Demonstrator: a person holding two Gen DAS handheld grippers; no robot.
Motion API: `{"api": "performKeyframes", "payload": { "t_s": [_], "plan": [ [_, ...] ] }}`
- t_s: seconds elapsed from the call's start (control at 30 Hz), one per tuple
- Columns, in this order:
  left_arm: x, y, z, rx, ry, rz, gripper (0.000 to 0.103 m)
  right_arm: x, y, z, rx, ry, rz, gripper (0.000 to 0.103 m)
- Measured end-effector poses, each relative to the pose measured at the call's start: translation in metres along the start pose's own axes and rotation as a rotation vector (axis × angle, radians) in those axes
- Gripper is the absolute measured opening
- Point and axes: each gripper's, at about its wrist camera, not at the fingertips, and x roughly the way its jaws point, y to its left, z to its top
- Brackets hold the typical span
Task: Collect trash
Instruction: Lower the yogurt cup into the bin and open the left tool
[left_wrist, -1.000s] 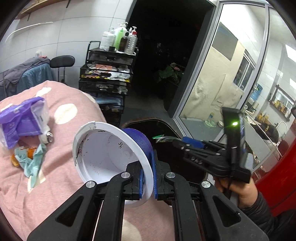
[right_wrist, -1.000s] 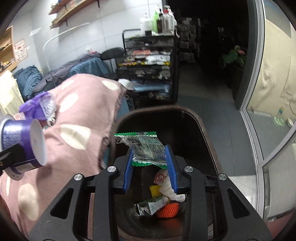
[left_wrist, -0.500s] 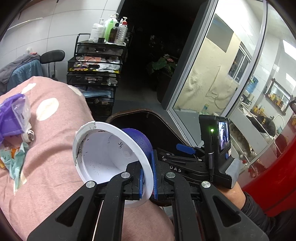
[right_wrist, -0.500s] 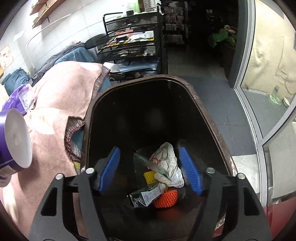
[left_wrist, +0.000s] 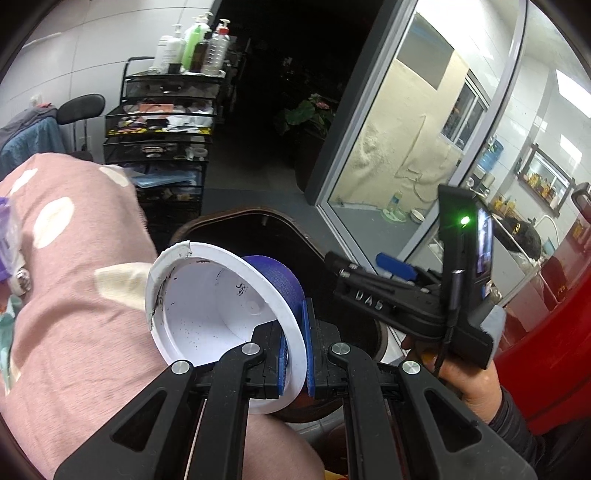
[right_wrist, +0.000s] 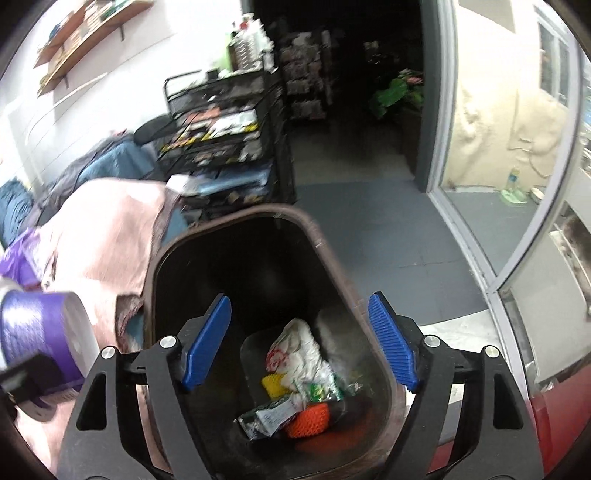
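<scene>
My left gripper (left_wrist: 295, 354) is shut on the rim of an empty purple-and-white cup (left_wrist: 218, 310), held tilted beside the dark brown trash bin (left_wrist: 258, 218). The cup also shows at the left of the right wrist view (right_wrist: 40, 332). My right gripper (right_wrist: 301, 341) is open and empty above the bin (right_wrist: 317, 243). Inside the bin lie a white bag (right_wrist: 299, 347), a green wrapper (right_wrist: 325, 389), an orange net (right_wrist: 308, 419) and a yellow piece (right_wrist: 273, 382). The right gripper also shows in the left wrist view (left_wrist: 365, 266).
A pink dotted blanket (left_wrist: 74, 280) lies to the left with a purple bag (right_wrist: 18, 258) on it. A black wire cart (left_wrist: 162, 129) with bottles stands behind. A glass door frame (right_wrist: 443, 147) is at right, a red surface (left_wrist: 554, 369) at the near right.
My right gripper opened over the bin and the green wrapper dropped inside. The left gripper carried the cup right, closer to the bin.
</scene>
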Motion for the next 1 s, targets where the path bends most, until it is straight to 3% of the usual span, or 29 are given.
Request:
{"api": "performKeyframes", "payload": {
  "t_s": [0.27,0.87,0.93,0.97,1.0],
  "plan": [
    [0.028,-0.016,0.007,0.014,0.056,-0.036,0.008,-0.002,-0.027,0.012,0.074,-0.022,-0.070,0.081],
    [0.083,-0.028,0.005,0.045,0.208,-0.051,0.010,0.003,-0.055,0.015,0.143,-0.012,-0.113,0.081],
    [0.087,-0.026,0.004,0.045,0.228,-0.054,0.029,0.002,-0.056,0.013,0.146,-0.011,-0.115,0.081],
    [0.087,-0.025,0.004,0.040,0.229,-0.049,0.057,0.003,-0.057,0.013,0.146,-0.010,-0.117,0.082],
    [0.086,-0.023,0.003,0.032,0.214,-0.040,0.075,0.003,-0.057,0.013,0.147,-0.009,-0.118,0.082]
  ]
}}
